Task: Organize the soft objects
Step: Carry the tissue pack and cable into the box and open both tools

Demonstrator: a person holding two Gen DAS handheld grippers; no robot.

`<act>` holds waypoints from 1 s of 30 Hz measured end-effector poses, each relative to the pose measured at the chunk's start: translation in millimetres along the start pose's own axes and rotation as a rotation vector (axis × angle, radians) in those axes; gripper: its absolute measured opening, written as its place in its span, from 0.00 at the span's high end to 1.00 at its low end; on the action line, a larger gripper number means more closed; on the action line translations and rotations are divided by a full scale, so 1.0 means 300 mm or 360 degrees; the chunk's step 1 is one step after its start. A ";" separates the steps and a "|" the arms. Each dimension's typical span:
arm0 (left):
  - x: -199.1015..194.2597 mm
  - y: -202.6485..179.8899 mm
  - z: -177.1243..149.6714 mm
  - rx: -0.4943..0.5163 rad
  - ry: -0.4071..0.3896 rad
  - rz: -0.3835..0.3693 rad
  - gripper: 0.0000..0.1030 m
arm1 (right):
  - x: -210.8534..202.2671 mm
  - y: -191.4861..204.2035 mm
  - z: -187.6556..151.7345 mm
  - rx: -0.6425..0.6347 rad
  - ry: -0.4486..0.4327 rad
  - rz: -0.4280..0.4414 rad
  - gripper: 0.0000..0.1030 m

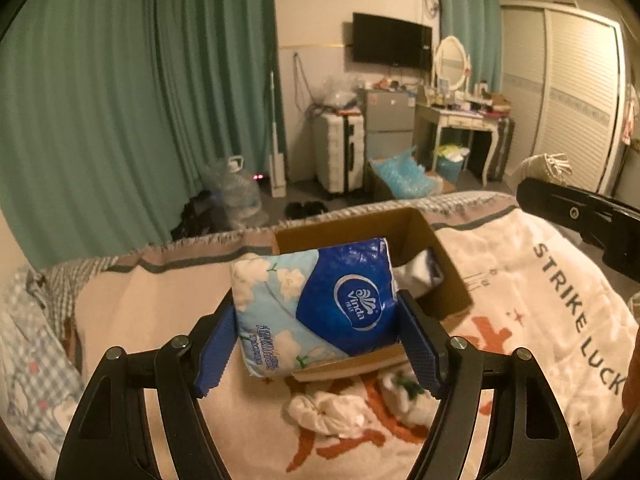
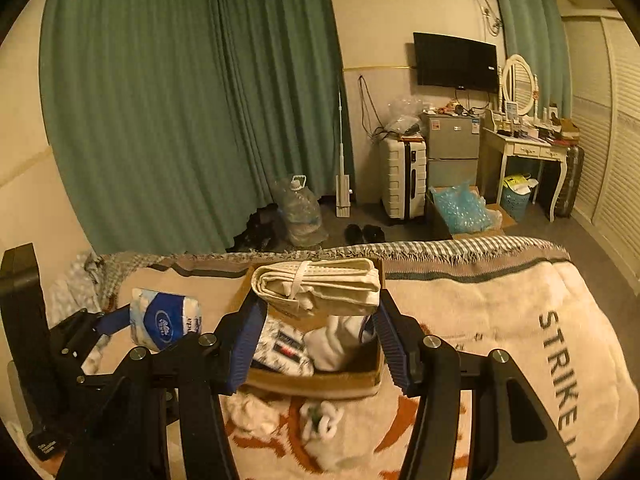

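My left gripper [image 1: 316, 334] is shut on a blue and white Vinda tissue pack [image 1: 320, 304] and holds it just left of and above a cardboard box [image 1: 448, 280] on the bed. The pack also shows in the right wrist view [image 2: 164, 318]. My right gripper [image 2: 318, 330] is shut on a folded cream cloth tied with a strap [image 2: 320, 284], held over the box [image 2: 320, 384]. White socks [image 2: 336, 340] and a patterned cloth [image 2: 280, 346] lie inside the box.
Crumpled white socks [image 1: 332, 412] [image 2: 320, 420] lie on the blanket [image 1: 540, 300] in front of the box. Beyond the bed's far edge are green curtains, a white suitcase [image 2: 402, 176], a water jug and a dressing table.
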State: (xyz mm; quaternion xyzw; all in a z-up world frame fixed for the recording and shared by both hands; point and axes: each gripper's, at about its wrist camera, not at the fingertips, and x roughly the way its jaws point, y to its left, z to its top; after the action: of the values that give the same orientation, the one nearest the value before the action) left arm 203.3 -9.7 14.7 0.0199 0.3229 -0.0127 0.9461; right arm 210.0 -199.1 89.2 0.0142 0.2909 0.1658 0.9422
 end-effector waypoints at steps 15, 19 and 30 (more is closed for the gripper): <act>0.390 -0.037 -0.001 0.0034 0.0175 -0.0025 0.28 | 0.485 -0.070 -0.052 -0.0078 0.0198 -0.0014 0.47; 0.429 -0.046 0.009 0.0049 0.0140 -0.0080 0.25 | 0.552 -0.100 -0.047 -0.0010 0.0232 0.0023 0.43; 0.318 0.016 0.058 -0.0085 0.0125 -0.0001 0.13 | 0.453 -0.133 -0.025 -0.0020 0.0177 -0.0064 0.24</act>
State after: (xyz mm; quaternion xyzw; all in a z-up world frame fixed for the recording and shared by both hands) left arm 289.7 -6.7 -29.7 -0.0050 0.3600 -0.0035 0.9329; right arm 323.5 -193.8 4.1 -0.0069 0.3420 0.1492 0.9277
